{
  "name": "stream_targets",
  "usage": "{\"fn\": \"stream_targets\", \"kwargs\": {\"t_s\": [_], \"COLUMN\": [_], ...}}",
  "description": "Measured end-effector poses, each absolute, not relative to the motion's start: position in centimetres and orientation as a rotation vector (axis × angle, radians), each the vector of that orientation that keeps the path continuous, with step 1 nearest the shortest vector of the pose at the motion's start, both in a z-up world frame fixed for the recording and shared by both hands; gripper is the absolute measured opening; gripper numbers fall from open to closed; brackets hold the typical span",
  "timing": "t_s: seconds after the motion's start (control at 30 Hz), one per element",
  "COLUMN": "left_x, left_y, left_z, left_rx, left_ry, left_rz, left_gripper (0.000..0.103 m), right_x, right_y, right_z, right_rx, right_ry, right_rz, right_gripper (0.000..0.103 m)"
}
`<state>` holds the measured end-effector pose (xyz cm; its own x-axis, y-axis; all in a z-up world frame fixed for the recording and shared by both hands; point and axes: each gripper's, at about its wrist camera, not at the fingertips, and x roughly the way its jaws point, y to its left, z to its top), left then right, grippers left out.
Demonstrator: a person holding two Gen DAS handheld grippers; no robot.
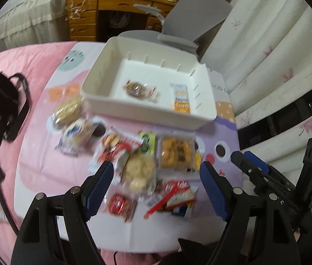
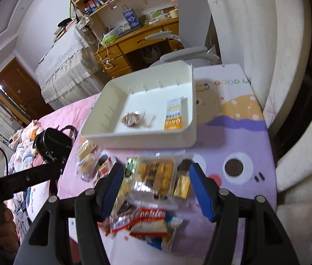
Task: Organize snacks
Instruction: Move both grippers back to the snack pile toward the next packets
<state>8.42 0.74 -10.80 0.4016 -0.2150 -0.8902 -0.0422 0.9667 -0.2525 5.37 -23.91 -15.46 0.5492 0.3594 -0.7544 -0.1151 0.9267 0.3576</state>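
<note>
Both tools are wide open and hold nothing: the left tool point(image 1: 156, 172) and the right tool point(image 2: 153, 183) hover over the snack pile point(image 1: 147, 167) at lower centre, near the white bin point(image 1: 202, 110). Closing on overlapped wrappers could drag neighbours or crush the biscuit tray point(image 2: 156, 174)
</note>
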Motion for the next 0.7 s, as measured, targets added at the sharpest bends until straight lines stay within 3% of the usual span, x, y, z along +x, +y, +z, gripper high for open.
{"fn": "stream_targets", "kwargs": {"t_s": [0.7], "left_x": [4.4], "left_y": [4.5], "left_z": [-17.5], "left_rx": [-0.123], "left_ry": [1.371], "left_rz": [-0.207], "left_gripper": [0.079], "right_x": [-0.6], "right_y": [-19.7], "right_z": [-21.3], "right_rx": [0.309], "right_ry": [1.115], "right_rz": [0.19], "right_gripper": [0.062]}}
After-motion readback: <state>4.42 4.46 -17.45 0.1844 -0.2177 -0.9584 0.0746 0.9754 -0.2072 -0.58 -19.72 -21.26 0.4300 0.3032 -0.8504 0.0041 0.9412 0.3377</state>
